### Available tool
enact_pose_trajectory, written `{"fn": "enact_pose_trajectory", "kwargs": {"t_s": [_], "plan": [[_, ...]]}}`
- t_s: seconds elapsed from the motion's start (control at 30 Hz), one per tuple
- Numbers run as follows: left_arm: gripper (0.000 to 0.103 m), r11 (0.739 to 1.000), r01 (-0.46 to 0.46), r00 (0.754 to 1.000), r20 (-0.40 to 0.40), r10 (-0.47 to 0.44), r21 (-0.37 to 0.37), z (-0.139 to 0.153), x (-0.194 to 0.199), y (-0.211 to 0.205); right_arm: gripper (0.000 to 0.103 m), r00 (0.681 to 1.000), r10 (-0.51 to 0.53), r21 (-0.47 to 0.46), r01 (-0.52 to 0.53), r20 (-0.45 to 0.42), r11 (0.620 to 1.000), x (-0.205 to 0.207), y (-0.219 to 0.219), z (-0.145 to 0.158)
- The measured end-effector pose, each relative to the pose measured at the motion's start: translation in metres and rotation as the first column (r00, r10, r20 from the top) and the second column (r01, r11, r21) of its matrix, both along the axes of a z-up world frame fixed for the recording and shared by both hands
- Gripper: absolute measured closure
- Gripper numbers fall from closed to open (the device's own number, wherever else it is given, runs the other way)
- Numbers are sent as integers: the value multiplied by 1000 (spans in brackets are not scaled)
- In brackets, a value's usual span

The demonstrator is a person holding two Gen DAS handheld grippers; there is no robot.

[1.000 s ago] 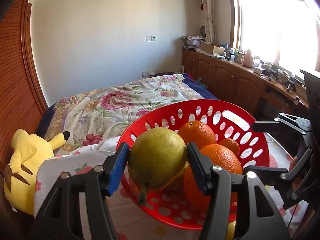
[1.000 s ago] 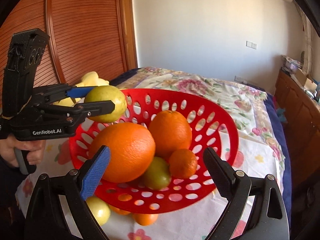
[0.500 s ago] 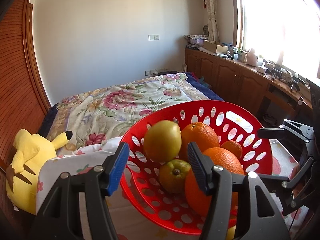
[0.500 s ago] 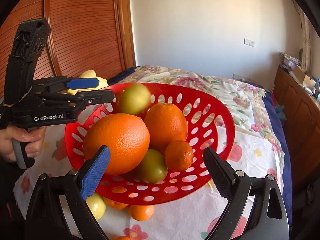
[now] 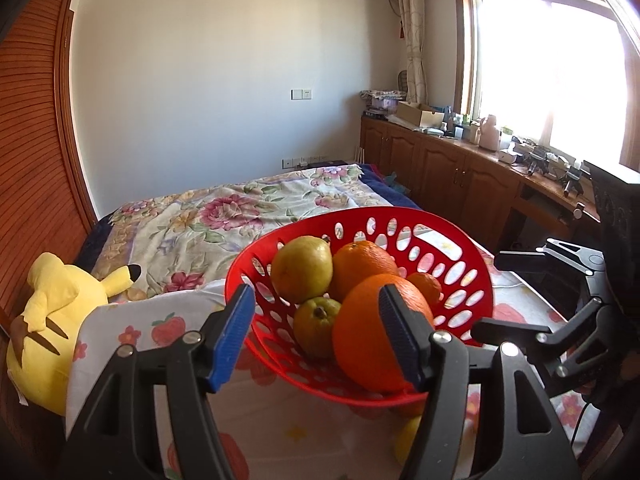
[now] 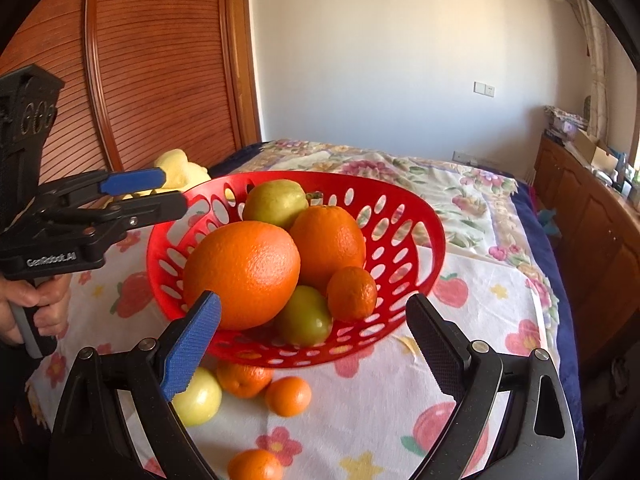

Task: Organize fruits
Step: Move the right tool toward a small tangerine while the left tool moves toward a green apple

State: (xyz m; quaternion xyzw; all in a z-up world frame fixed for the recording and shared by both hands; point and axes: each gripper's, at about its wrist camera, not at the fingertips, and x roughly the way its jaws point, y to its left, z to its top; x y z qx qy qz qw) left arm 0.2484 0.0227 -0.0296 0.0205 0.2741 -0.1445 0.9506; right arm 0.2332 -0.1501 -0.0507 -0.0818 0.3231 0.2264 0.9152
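Observation:
A red perforated basket [image 5: 472, 276] [image 6: 424, 220] stands on a fruit-print cloth. In it lie a yellow-green pear [image 5: 302, 268] [image 6: 274, 202], a big orange [image 5: 360, 340] [image 6: 244, 272], a second orange [image 6: 328, 240], a mandarin [image 6: 352, 294] and a small green fruit [image 6: 304, 316]. My left gripper [image 5: 316, 308] [image 6: 172, 190] hangs just outside the basket's left rim, its jaws opening with nothing between them. My right gripper [image 6: 314, 304] [image 5: 490, 292] stands wide open before the basket's near side, holding nothing. A pale apple [image 6: 200, 398] and two mandarins [image 6: 288, 396] lie loose under the rim.
Another mandarin [image 6: 254, 466] lies near the cloth's front edge. A yellow plush toy [image 5: 56, 320] sits at the left by the wooden wardrobe [image 6: 160, 80]. A floral quilt [image 5: 240, 216] covers the bed behind. Cabinets [image 5: 460, 176] line the right wall. A hand [image 6: 36, 304] holds the left gripper.
The left gripper let go of the pear, which now rests at the back of the basket. It then drew back off the rim with its jaws wider. The right gripper backed off slightly.

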Motion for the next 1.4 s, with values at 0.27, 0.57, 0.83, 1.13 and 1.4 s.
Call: {"fn": "enact_pose_trajectory", "kwargs": {"t_s": [0.27,0.57,0.83,1.13,1.4], "plan": [[34,1000,4,1000,22,-4,7,3,-38,-4,8,1000,-16,0,16,1,1000,-34,-4,2],[28,1000,17,1000,21,-17,-9,-7,-81,-8,9,999,-43,-3,43,-11,999,-71,-8,-7],[28,1000,22,999,-32,-22,-1,-45,-99,-17,11,998,-62,5,62,-30,998,-95,-10,-23],[28,1000,13,999,-52,-12,8,-72,-107,-27,23,996,-77,30,78,-45,997,-100,-10,-42],[28,1000,-7,999,-49,6,-7,-74,-110,-24,38,992,-71,15,73,-107,997,-92,-5,-62]]}}
